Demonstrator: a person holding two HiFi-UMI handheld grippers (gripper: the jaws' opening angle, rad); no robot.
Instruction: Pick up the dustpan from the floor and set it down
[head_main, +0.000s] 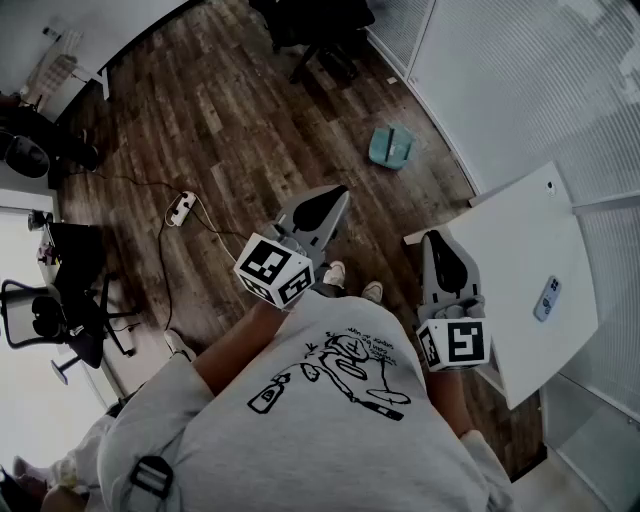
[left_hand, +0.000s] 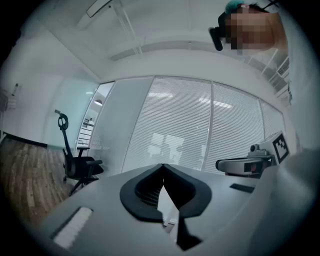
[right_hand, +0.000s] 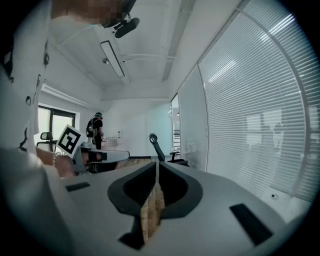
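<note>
- Dustpan (head_main: 391, 146): a teal shape lying flat on the wooden floor (head_main: 230, 130) close to the blinded glass wall, ahead of the person's feet and well apart from both grippers. Nothing touches it.
- Left gripper (head_main: 330, 200): held about level at chest height, jaws pressed together at the tips with nothing between them.
- Right gripper (head_main: 438, 242): tipped slightly downward beside the corner of the white table (head_main: 520, 260), jaws likewise clenched on nothing.
- Step in hand, as I judge it: the reach has not begun, so the pickup is all ahead.
- Doing it well: choose 1 gripper, probably the right, since the dustpan lies on that side, and spread its jaws before lowering.
- Come down along the handle's line; which end is the handle is too small to tell from here, so settle that on the way down.
- Close on the handle or a raised rim, not the flat scoop, which would likely slip.
- Lift level, and keep clear of the table corner.
- The power strip (head_main: 181, 207) and its cable lie off to the left, out of the path.
</note>
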